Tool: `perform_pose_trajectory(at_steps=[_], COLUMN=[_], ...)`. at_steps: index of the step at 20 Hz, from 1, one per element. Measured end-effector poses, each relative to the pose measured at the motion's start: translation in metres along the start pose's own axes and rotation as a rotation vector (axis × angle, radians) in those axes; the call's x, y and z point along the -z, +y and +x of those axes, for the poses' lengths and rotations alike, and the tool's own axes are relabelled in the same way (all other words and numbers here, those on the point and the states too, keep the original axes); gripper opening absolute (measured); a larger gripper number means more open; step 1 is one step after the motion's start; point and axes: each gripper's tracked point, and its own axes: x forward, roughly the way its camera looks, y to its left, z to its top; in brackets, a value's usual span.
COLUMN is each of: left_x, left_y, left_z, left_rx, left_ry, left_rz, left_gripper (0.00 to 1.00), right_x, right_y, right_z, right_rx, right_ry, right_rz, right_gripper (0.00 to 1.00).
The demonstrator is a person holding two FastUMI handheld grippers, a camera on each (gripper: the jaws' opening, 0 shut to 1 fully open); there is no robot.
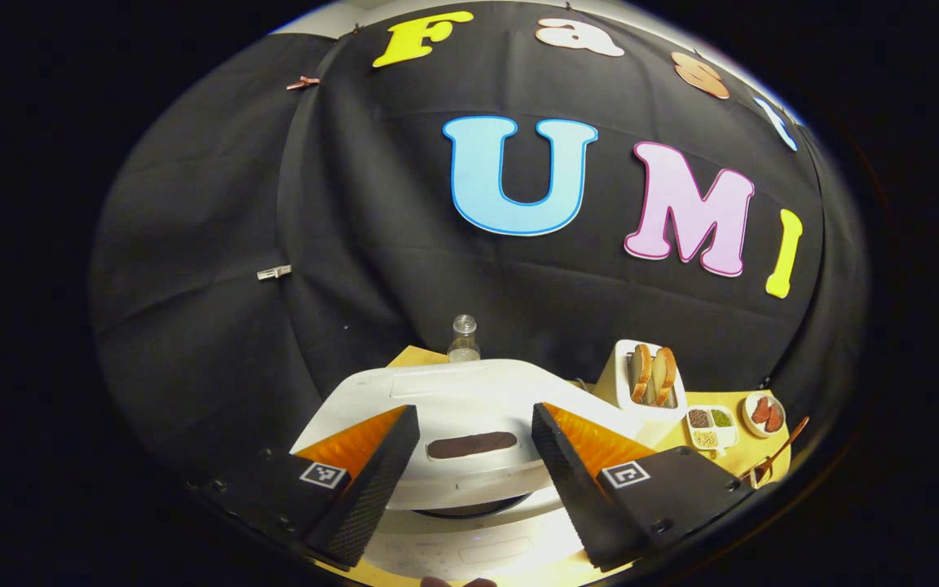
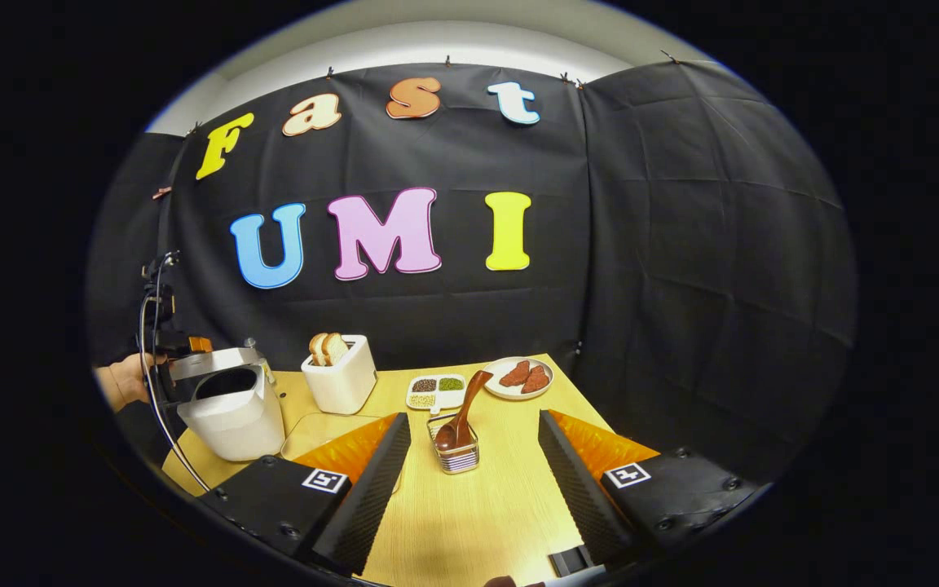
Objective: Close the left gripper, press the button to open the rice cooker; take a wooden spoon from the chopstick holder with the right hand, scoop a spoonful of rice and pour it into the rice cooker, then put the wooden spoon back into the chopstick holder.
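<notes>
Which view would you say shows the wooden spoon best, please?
The right gripper view: the wooden spoon stands whole in the chopstick holder at the centre of the table, ahead of the open right gripper. The left gripper view has it small and distorted at the right edge.

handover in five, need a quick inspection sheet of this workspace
surface: wooden table, bare in front of the holder
job's things: rice cooker, lid slightly raised; wooden spoon standing in chopstick holder
clutter: toaster with bread; grain dish; plate; bottle
grippers: left tongs open over the cooker; right tongs open, short of the holder
cables: black cable beside the cooker
surroundings: black cloth wall
</notes>
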Motion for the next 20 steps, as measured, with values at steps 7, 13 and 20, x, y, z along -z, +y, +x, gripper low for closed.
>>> perform_pose_trajectory(at_steps=[7, 13, 20], left_x=[0.030, 0.080, 0.086], left_y=[0.002, -0.001, -0.001], left_z=[0.000, 0.003, 0.008], left_rx=[-0.055, -0.044, -0.064], left_ry=[0.064, 0.158, 0.144], left_rz=[-0.003, 0.030, 0.019], left_gripper=[1.00, 1.00, 1.00], right_x=[0.007, 0.014, 0.018], right_y=[0.007, 0.007, 0.011], right_z=[0.005, 0.006, 0.002], right_rx=[-0.019, -0.030, -0.041], right_ry=[0.019, 0.039, 0.049], right_rz=[0.014, 0.023, 0.010], right_gripper=[0.98, 0.98, 0.99])
